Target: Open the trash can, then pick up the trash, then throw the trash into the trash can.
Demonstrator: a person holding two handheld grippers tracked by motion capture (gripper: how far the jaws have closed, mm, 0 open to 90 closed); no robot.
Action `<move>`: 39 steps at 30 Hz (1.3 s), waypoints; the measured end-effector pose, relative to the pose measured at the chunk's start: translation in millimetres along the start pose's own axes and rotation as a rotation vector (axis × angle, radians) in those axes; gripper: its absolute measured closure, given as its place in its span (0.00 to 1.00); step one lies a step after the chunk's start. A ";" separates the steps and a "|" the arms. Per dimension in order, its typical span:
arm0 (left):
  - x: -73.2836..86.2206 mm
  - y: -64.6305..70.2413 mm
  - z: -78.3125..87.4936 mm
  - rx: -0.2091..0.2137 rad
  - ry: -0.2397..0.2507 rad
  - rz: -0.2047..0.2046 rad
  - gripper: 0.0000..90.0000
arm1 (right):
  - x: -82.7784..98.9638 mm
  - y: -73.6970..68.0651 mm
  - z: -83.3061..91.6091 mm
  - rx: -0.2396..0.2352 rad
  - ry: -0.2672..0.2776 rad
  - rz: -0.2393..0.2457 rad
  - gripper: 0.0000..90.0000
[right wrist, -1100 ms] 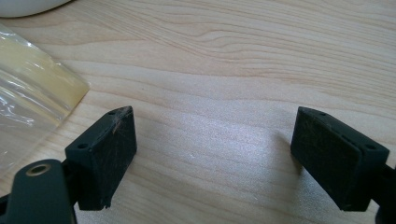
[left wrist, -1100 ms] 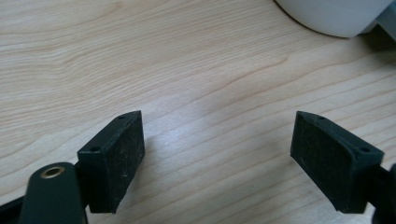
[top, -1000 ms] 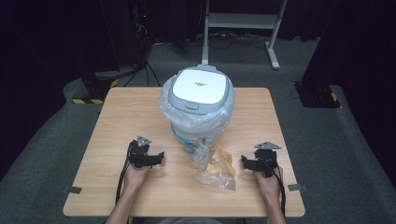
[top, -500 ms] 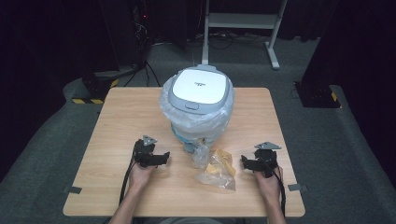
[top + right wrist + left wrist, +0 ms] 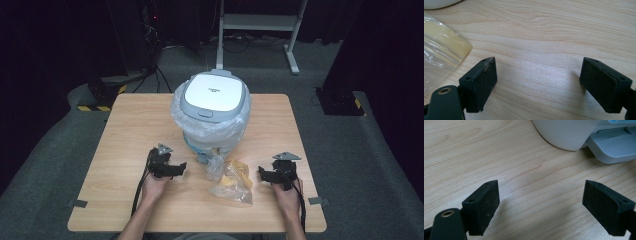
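A white bin with a grey-and-white lid (image 5: 214,95) stands at the middle of the wooden table (image 5: 130,130), lined with a clear plastic bag (image 5: 235,125). A crumpled clear bag with yellow contents (image 5: 232,181) lies in front of it. My left gripper (image 5: 181,166) rests low on the table left of that bag, open, jaws wide over bare wood (image 5: 541,202). The bin's white base (image 5: 566,132) and a grey pedal (image 5: 614,147) lie ahead of it. My right gripper (image 5: 261,173) sits right of the bag, open (image 5: 537,82), with the bag's edge (image 5: 441,50) at its left.
A white metal stand (image 5: 260,30) and dark equipment with cables (image 5: 145,35) sit on the grey floor beyond the table. A black block with yellow stripes (image 5: 102,92) is off the far left corner. Tape tabs (image 5: 77,203) mark the near table corners.
My left gripper has shifted a little to the right, toward the crumpled bag. The right gripper has stayed put.
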State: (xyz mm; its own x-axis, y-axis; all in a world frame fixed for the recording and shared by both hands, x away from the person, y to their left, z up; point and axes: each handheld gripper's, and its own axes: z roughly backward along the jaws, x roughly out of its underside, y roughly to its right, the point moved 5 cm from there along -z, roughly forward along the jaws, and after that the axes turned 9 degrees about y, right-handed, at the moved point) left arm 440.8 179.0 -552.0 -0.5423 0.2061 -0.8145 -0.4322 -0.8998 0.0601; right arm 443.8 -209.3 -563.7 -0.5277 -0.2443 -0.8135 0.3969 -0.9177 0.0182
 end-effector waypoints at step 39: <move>-37.3 35.3 -36.7 0.070 0.048 0.025 0.15 | 0.0 -0.1 0.1 0.000 0.000 0.000 0.16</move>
State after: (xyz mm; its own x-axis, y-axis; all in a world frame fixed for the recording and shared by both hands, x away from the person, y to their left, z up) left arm 472.3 125.4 -540.6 -0.5190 0.1633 -0.8390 -0.4690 -0.8750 0.1199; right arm 443.7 -209.3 -563.7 -0.5277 -0.2447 -0.8134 0.3970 -0.9176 0.0186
